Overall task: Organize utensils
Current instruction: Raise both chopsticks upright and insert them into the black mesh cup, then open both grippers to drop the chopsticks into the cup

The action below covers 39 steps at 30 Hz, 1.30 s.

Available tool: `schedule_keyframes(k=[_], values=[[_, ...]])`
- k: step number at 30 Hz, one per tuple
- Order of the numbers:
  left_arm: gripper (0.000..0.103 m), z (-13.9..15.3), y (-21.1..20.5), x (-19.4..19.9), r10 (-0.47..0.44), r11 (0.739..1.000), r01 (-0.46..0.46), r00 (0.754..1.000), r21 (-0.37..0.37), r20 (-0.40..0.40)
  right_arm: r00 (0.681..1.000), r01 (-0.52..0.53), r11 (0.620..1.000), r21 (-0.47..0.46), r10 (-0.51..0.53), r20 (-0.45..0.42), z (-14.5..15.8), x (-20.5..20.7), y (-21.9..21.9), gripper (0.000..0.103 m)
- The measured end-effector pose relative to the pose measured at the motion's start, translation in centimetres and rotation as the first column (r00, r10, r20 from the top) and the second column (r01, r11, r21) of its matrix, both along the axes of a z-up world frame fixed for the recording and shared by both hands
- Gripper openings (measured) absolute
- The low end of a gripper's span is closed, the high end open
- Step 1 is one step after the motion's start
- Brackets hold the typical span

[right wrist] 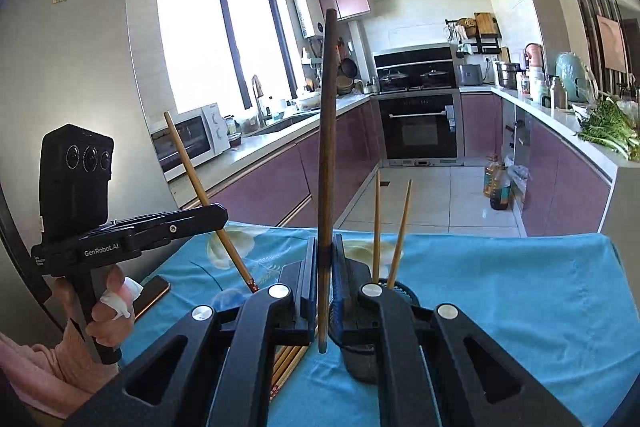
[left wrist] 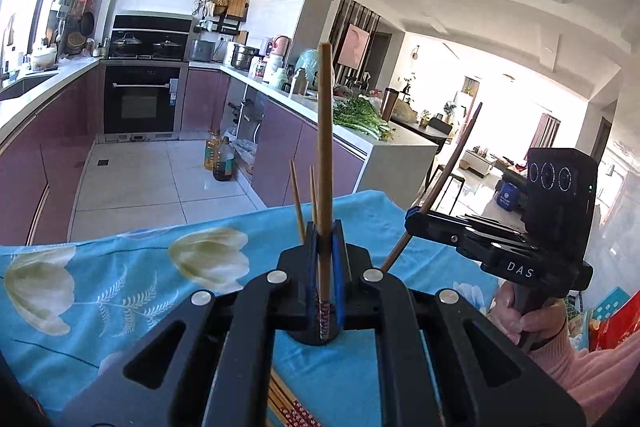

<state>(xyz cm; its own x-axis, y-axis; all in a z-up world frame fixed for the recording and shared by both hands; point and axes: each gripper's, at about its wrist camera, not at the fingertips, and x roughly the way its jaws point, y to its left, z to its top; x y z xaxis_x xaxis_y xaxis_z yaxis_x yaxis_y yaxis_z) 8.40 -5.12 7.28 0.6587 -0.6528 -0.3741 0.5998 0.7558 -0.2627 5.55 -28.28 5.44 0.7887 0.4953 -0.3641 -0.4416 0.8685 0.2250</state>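
Note:
My left gripper (left wrist: 325, 239) is shut on a light wooden chopstick (left wrist: 325, 147) and holds it upright above a black round holder (left wrist: 316, 337) on the blue floral cloth (left wrist: 120, 279). Two more chopsticks (left wrist: 298, 203) stand in the holder behind it. My right gripper (right wrist: 325, 251) is shut on a darker chopstick (right wrist: 327, 131), also upright. In the right wrist view the holder (right wrist: 400, 291) stands just right of the fingers with two chopsticks (right wrist: 388, 227) in it. Several loose chopsticks (right wrist: 286, 361) lie on the cloth under the grippers.
The cloth-covered table (right wrist: 520, 299) ends at a far edge, with the kitchen floor beyond. A phone (right wrist: 150, 293) lies on the cloth at the left. Purple cabinets and counters line both sides of the room; oil bottles (right wrist: 496, 187) stand on the floor.

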Motion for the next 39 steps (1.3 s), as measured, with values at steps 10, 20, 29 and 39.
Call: schedule_keyframes(k=[10, 20, 29, 39], values=[[0.007, 0.7, -3.5, 2.6, -0.006, 0.999, 0.005, 1.0, 0.041, 0.013, 0.998, 0.055, 0.998, -0.042, -0.055, 0.009, -0.2, 2.2, -0.8, 0.006], [0.007, -3.9, -6.5, 4.3, -0.059, 0.98, 0.079, 0.992, 0.18, -0.111, 0.988, 0.032, 0.994, -0.101, -0.046, -0.146, -4.0, 4.6, -0.2, 0.006], [0.007, -6.1, -7.0, 6.0, -0.068, 0.969, 0.112, 0.978, 0.22, -0.197, 0.966, -0.004, 0.992, -0.125, -0.029, -0.259, -5.8, 6.4, 0.5, 0.006], [0.011, -6.5, -7.6, 7.6, -0.027, 0.972, 0.076, 0.976, 0.222, -0.217, 0.957, 0.03, 0.994, -0.102, -0.058, -0.285, -6.6, 8.4, 0.3, 0.008]])
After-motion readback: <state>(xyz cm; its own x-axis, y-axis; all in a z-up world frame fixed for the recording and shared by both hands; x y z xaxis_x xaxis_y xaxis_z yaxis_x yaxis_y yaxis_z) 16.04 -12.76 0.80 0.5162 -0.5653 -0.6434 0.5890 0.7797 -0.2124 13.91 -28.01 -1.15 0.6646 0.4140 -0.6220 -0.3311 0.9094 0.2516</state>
